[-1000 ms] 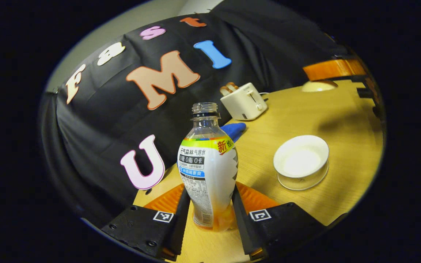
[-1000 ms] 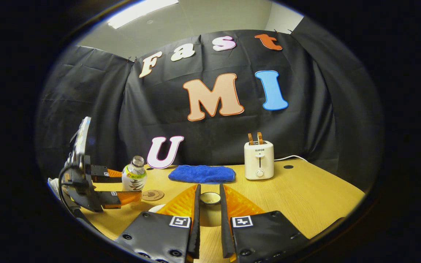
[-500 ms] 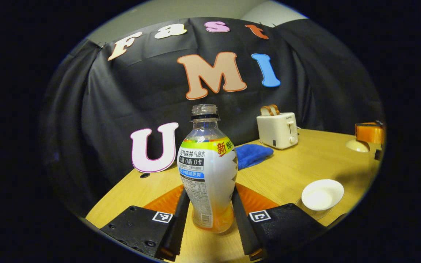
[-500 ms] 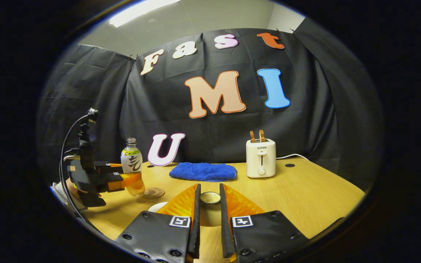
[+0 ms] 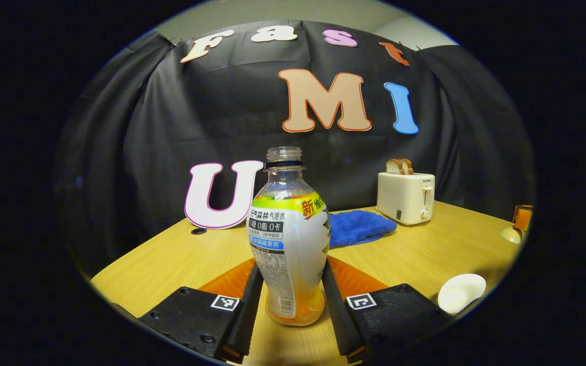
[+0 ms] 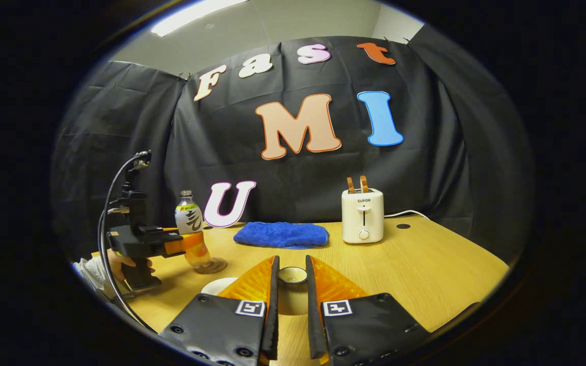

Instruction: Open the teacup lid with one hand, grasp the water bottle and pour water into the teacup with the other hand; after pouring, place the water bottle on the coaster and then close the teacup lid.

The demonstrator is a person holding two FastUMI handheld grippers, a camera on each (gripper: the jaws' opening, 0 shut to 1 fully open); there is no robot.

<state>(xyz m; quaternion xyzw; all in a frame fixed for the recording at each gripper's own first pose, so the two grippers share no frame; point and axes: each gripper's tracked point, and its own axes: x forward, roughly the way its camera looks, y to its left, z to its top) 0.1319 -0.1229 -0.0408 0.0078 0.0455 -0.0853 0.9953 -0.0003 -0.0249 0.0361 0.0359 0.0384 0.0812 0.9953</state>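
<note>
L gripper view, nearest first: L gripper has both fingers pressed on lower body of the water bottle, so jaws clamp it at about bottle width. Bottle upright, cap off, neck open, a little orange liquid in the bottom. Base sits at/just over the table; can't tell from this view if it touches. Low right, just past the R-side finger, the teacup, white, lid off, partly cut by the edge. Farther back: blue cloth behind bottle, then white toaster w/ bread slices in the slots, near the black wall. Far right edge, a bit of the other gripper w/ the pale lid.

R gripper view, nearest first: R gripper jaws narrow, both fingers on the knob of the teacup lid, lid held between them above the table. Just left of its L-side finger, part of the teacup rim. Left side, mid-distance: a hand holds the L gripper, which grips the bottle; bottle stands upright over the coaster, base at the coaster, contact not certain. Beyond: blue cloth centre, toaster to its right w/ a white cord running off behind it, both near the wall.
</note>
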